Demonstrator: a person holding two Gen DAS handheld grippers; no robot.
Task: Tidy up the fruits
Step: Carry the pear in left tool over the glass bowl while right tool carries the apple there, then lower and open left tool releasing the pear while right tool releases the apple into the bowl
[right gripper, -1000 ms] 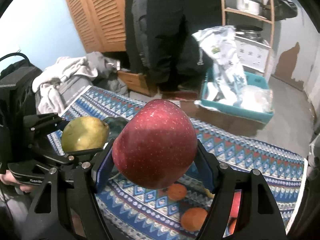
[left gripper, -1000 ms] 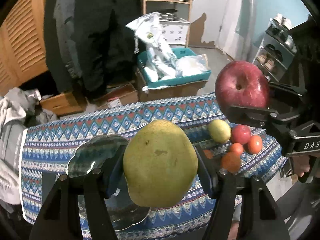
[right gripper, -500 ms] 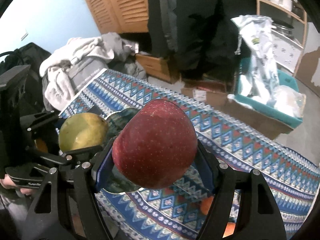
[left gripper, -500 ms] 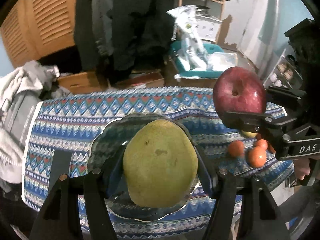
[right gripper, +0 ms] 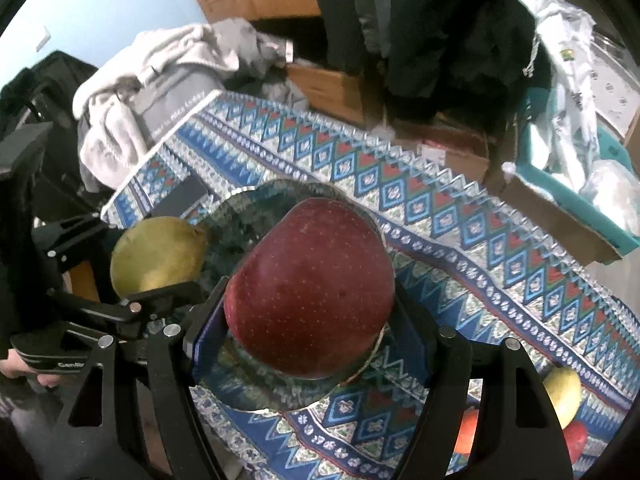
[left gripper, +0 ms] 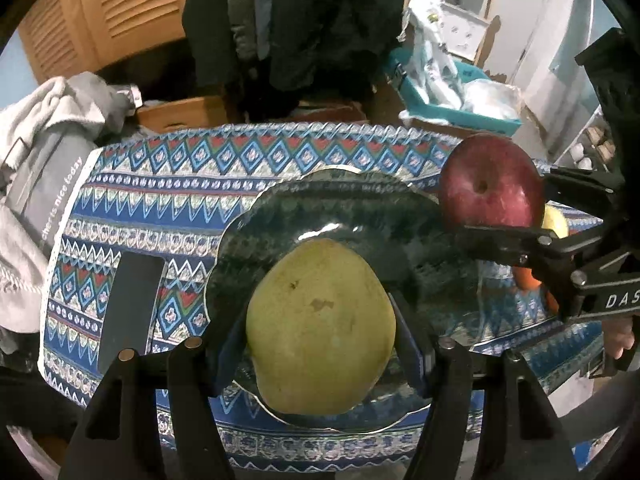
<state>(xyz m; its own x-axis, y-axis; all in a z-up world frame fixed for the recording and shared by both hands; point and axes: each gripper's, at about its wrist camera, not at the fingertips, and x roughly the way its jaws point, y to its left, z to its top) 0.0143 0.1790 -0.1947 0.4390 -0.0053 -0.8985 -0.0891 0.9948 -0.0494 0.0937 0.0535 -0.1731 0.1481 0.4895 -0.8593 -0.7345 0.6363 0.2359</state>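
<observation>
My left gripper [left gripper: 320, 344] is shut on a yellow-green pear [left gripper: 320, 324] and holds it over the near part of a dark glass plate [left gripper: 360, 216] on the patterned tablecloth. My right gripper [right gripper: 310, 328] is shut on a red apple [right gripper: 310, 286] above the same plate [right gripper: 248, 216]. The apple [left gripper: 490, 188] also shows at the plate's right edge in the left wrist view. The pear [right gripper: 158, 252] shows at the left in the right wrist view. Both fruits hang above the plate; I cannot tell if either touches it.
A yellow fruit [right gripper: 562, 394], an orange one [right gripper: 468, 432] and a red one [right gripper: 576, 438] lie on the cloth to the right. A black flat object [left gripper: 130, 300] lies left of the plate. Clothes [left gripper: 44, 128], boxes and a teal crate [left gripper: 452, 108] stand beyond the table.
Both grippers moved left and down over the glass plate, each keeping its fruit. The loose fruits slid out toward the right edge of view.
</observation>
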